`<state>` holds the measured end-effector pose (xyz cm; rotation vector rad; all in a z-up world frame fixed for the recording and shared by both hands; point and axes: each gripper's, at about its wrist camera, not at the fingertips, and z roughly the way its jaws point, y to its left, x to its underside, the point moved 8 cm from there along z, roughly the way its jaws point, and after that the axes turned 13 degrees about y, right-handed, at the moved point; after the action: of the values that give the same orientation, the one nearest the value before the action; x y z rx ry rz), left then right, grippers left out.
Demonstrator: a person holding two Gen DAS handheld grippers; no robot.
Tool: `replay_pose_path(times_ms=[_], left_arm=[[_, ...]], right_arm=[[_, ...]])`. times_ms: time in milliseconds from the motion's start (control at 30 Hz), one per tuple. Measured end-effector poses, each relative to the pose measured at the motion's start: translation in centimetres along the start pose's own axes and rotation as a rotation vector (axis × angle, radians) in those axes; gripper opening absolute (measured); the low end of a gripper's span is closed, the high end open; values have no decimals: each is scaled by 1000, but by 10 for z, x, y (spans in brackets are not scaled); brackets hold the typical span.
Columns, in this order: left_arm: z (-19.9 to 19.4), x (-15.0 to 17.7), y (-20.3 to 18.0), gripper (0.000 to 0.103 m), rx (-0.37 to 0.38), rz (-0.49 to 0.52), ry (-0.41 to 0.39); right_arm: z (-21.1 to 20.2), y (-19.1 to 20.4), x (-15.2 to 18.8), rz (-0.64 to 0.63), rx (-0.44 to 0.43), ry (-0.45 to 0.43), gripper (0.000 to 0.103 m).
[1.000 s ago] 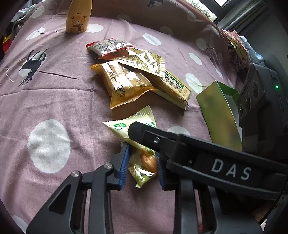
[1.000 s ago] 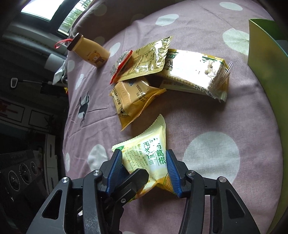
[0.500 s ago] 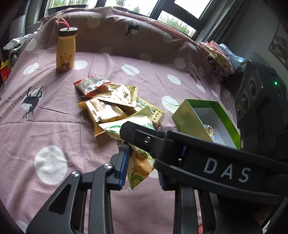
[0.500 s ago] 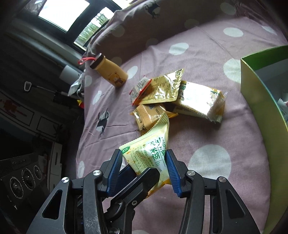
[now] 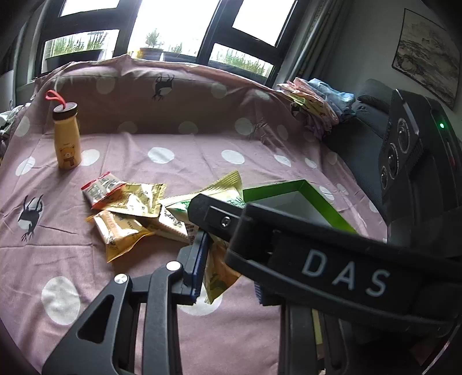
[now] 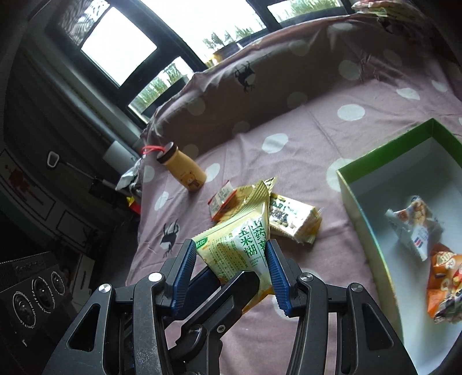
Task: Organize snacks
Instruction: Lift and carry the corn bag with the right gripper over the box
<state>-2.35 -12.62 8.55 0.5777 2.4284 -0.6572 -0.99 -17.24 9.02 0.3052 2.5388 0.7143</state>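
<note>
Yellow-green snack packet (image 6: 241, 248) held in the air above the bed (image 6: 303, 150), gripped by both hand-held grippers: right hand-held gripper (image 6: 228, 272) clamps its wide middle, left hand-held gripper (image 5: 228, 271) pinches its lower corner, nearly closed. Behind it, 4 more snack packets (image 5: 127, 213) lie in a loose pile on the purple dotted sheet. Green box (image 6: 372, 228) to the right, 2 packets (image 6: 427, 245) inside. Yellow bottle (image 5: 67, 141) stands upright further back, left.

A home room — polka-dot bedsheet (image 5: 179, 173), windows (image 5: 184, 26), framed picture (image 5: 427, 49).
</note>
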Motion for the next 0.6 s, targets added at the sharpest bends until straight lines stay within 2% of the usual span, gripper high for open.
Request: replay_pose_path(times_ms=[333,600], left_arm=[[19,-12,-41,26,117,85,14],[40,-21,-76,26,173,161,43]], right_arm=[[-37,-35,-10,87,83,-94,53],[-63,-67,-15,157,137,-151,53]])
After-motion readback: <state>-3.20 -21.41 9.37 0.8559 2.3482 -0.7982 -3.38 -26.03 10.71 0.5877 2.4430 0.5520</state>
